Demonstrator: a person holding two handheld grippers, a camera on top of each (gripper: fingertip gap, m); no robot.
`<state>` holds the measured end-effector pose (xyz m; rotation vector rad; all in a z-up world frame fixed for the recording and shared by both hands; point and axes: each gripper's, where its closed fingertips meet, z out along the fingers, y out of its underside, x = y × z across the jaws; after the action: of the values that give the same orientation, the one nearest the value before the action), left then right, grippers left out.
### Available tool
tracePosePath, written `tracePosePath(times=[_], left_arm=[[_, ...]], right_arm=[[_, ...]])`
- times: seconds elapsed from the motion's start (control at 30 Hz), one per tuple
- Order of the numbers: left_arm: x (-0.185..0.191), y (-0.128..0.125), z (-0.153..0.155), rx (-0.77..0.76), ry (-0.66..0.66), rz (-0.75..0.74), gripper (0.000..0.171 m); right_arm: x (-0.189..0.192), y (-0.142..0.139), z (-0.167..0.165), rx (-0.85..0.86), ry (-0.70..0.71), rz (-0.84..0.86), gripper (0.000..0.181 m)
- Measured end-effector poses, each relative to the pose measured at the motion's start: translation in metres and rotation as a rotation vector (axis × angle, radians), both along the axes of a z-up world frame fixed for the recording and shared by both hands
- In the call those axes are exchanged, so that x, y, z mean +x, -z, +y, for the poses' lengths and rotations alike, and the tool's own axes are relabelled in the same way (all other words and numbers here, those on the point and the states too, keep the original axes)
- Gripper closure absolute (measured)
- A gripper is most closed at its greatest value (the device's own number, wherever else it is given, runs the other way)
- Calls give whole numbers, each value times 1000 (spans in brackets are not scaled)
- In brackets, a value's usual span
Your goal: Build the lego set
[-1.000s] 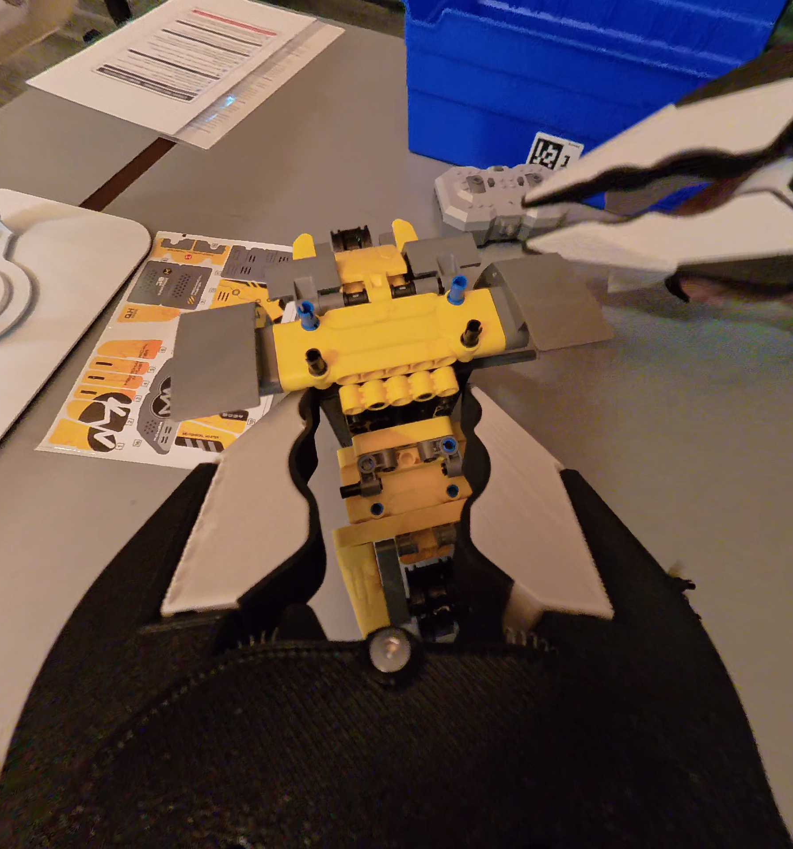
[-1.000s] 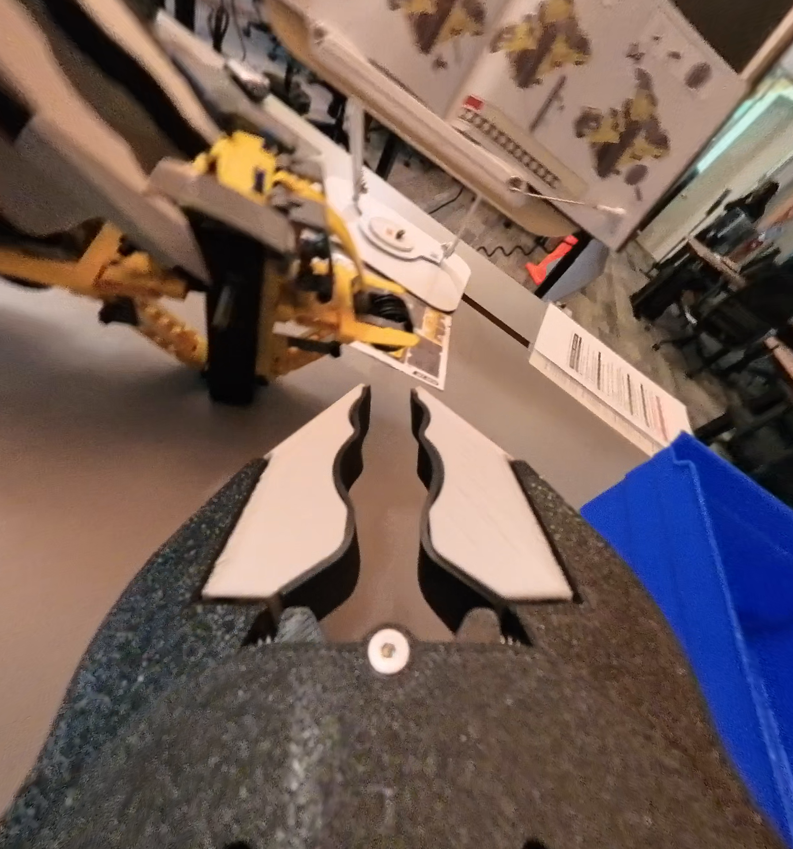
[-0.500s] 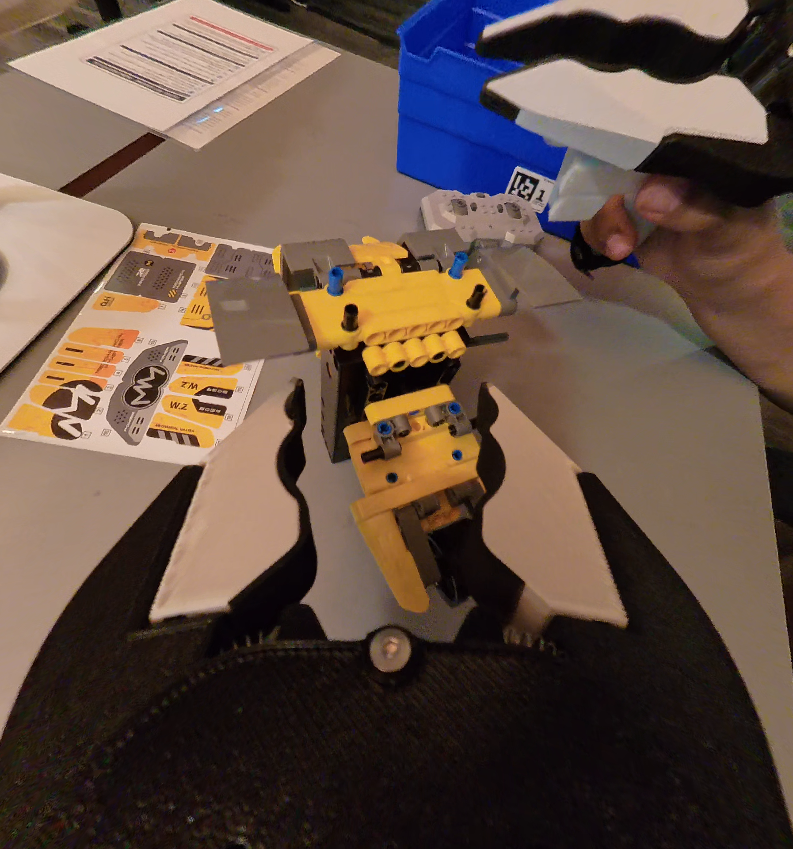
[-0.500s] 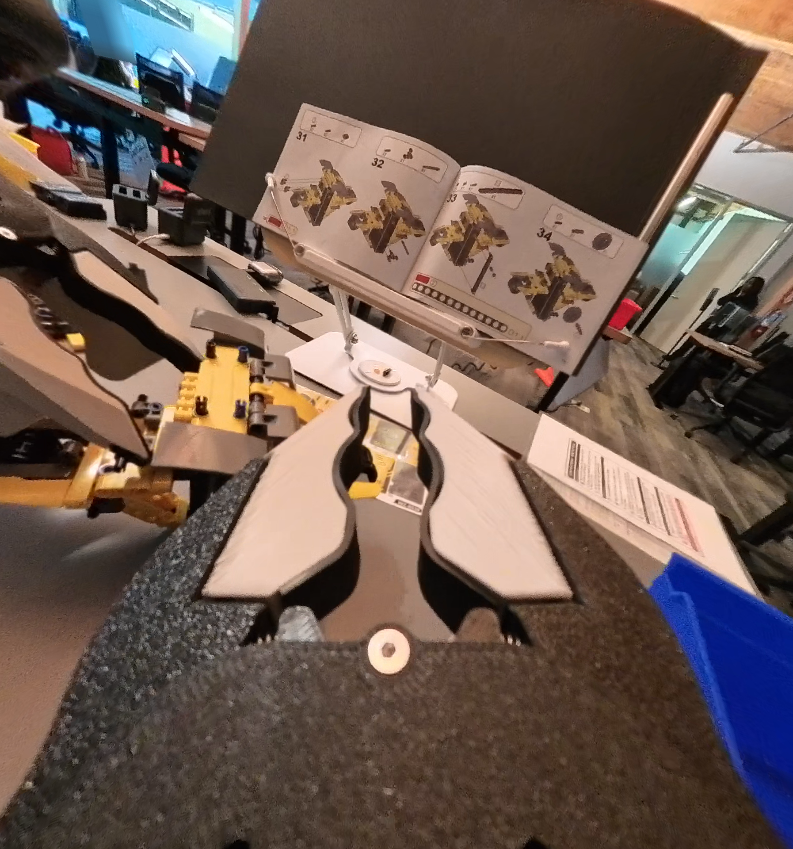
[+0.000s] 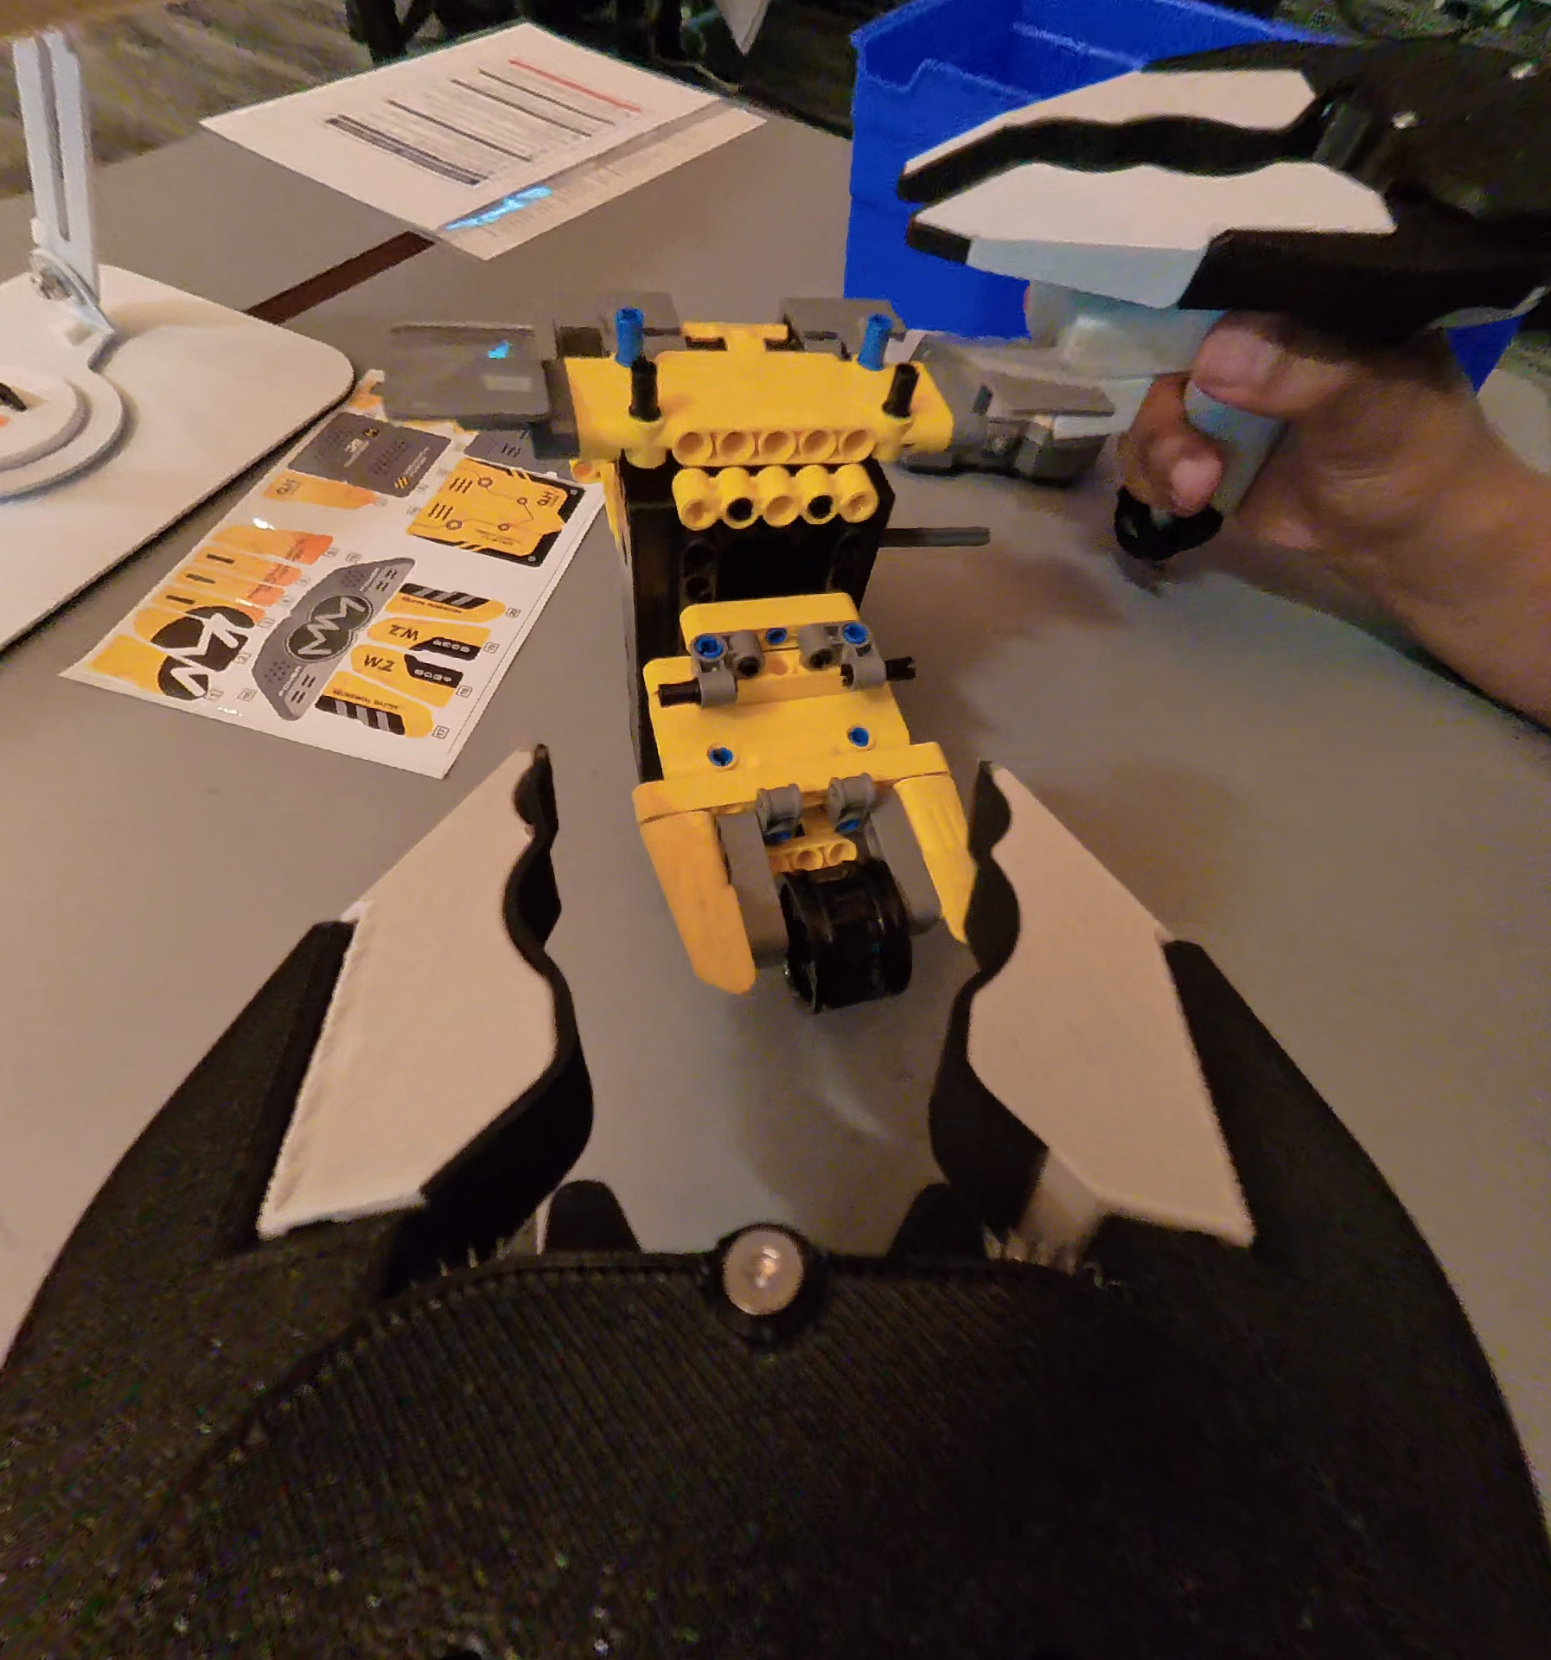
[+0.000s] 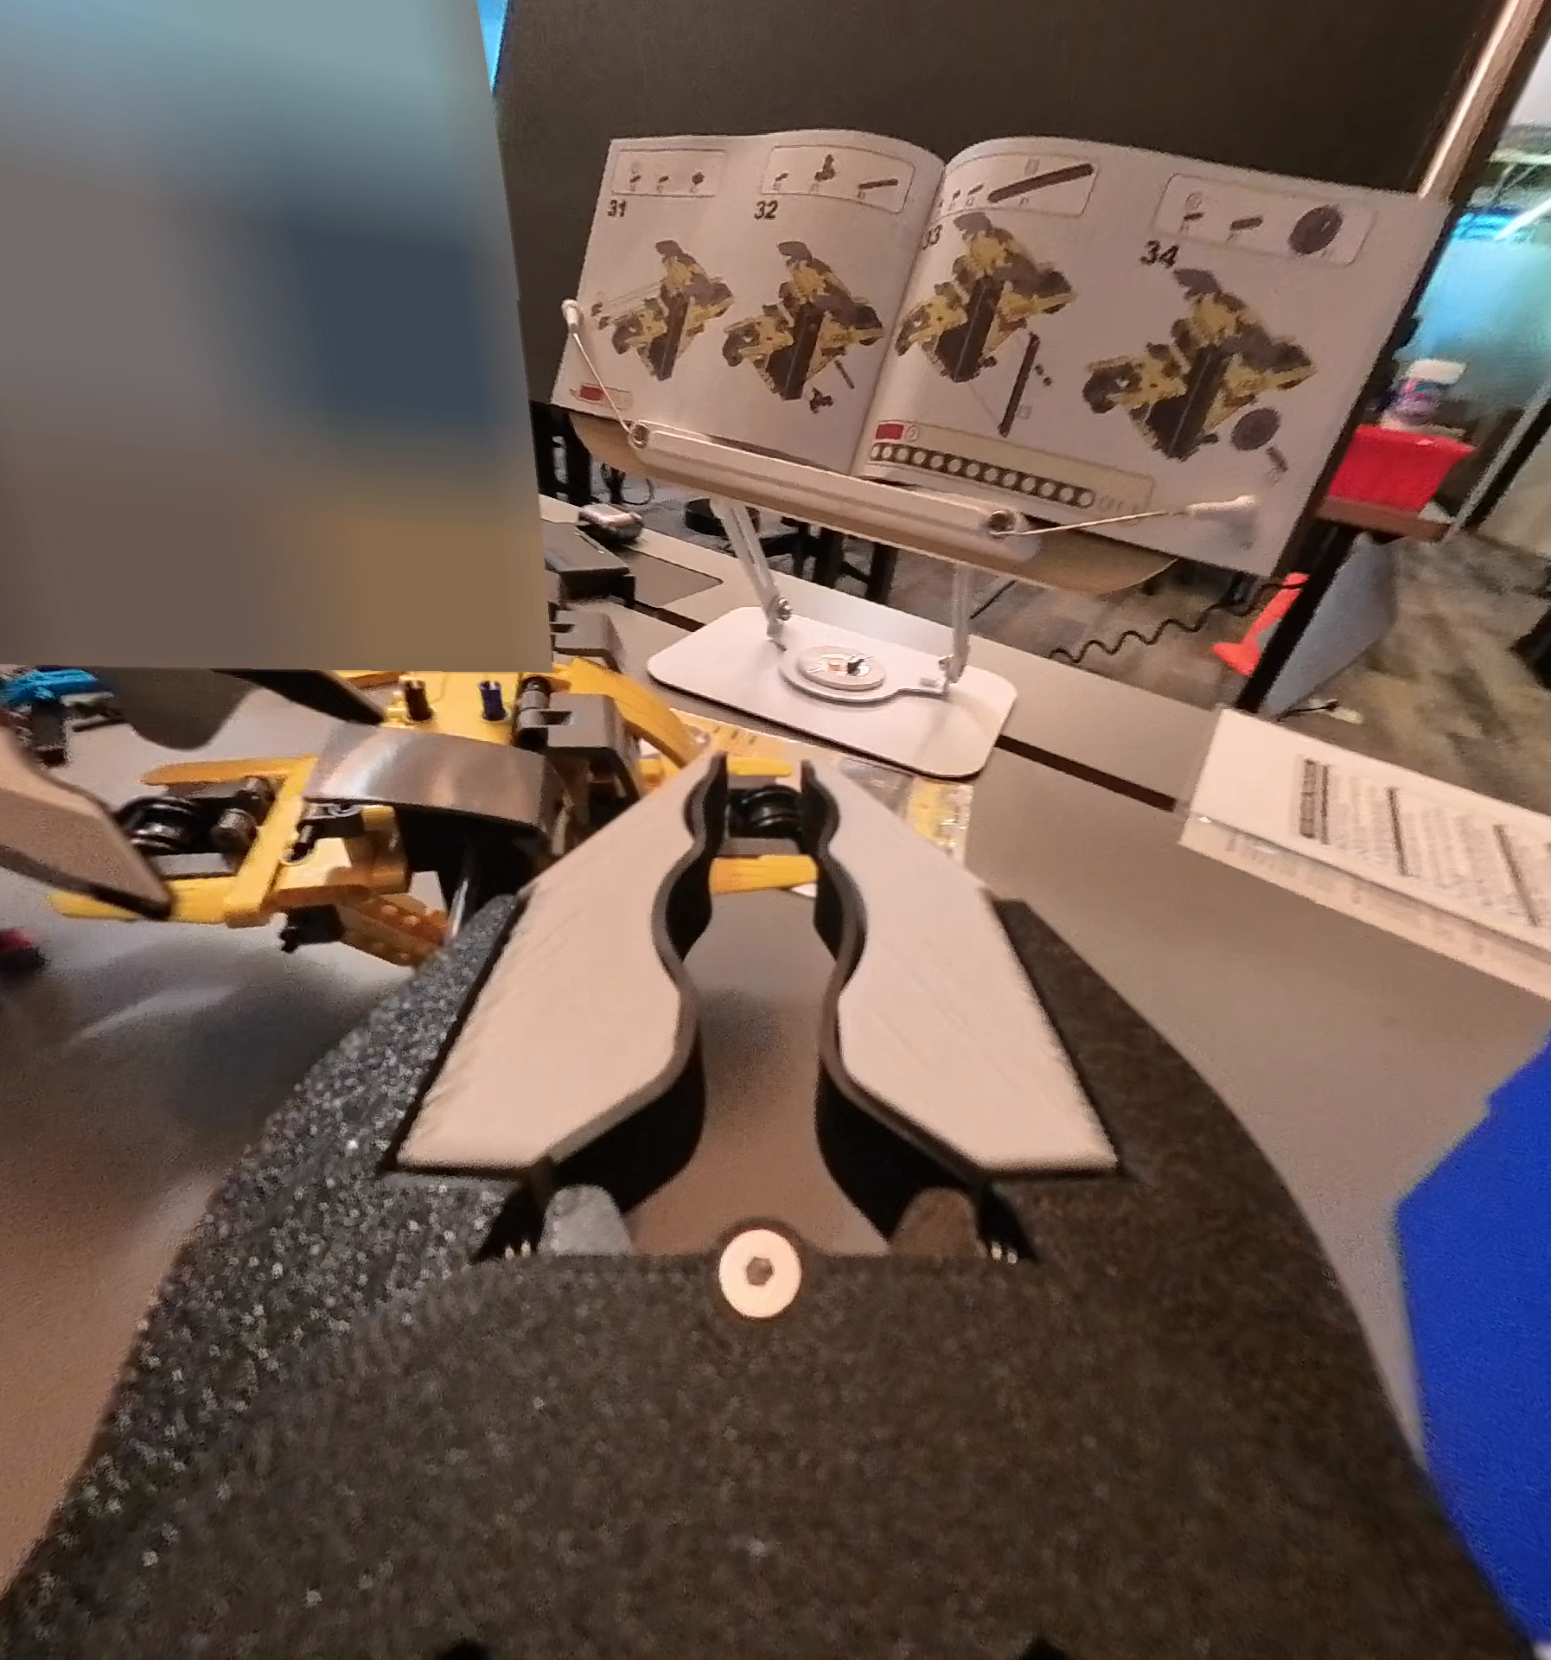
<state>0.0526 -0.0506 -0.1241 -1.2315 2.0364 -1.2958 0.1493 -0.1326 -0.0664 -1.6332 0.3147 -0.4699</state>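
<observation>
Fingers of the left gripper [image 5: 758, 763] stand wide apart, one on each side of the yellow toy vehicle [image 5: 785, 647], clear of its sides and gripping nothing. It sits on the grey table [image 5: 1203, 853], its black wheel [image 5: 846, 930] nearest the camera. Over on the right, the right gripper [image 5: 911, 211] hovers above the table in a hand [image 5: 1347, 467], fingers nearly together with a thin gap, empty. A sticker sheet [image 5: 323, 593] lies left of the vehicle, a blue bin [image 5: 925, 180] behind, and an open booklet [image 6: 960, 296] on a stand.

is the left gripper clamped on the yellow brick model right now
No. The left gripper is open, its fingers either side of the yellow brick model with gaps showing.
</observation>
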Motion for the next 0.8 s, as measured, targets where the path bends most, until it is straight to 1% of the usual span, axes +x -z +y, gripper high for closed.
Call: tracePosePath(times=[0.03, 0.07, 0.17, 0.33, 0.47, 0.57, 0.73, 0.8], left_arm=[[0, 4, 1, 12, -2, 11, 88], [1, 7, 3, 21, -8, 19, 86], [-1, 7, -1, -37, 22, 45, 95], [-2, 11, -6, -97, 51, 91, 95], [-5, 6, -13, -158, 83, 107, 88], [-5, 4, -12, -150, 78, 96, 88], [-3, 16, -9, -83, 60, 108, 91], [-3, 16, -10, -75, 65, 102, 92]], right_arm=[[-2, 0, 2, 6, -12, 13, 166], [-4, 0, 3, 10, -21, 21, 166], [-8, 1, 7, 4, -34, 17, 165], [-10, 4, 9, 7, -52, 41, 165], [-10, 4, 9, 46, -75, 98, 165], [-7, 4, 7, 47, -67, 102, 164], [-4, 8, 7, 33, -56, 101, 164], [-5, 9, 8, 34, -61, 110, 164]])
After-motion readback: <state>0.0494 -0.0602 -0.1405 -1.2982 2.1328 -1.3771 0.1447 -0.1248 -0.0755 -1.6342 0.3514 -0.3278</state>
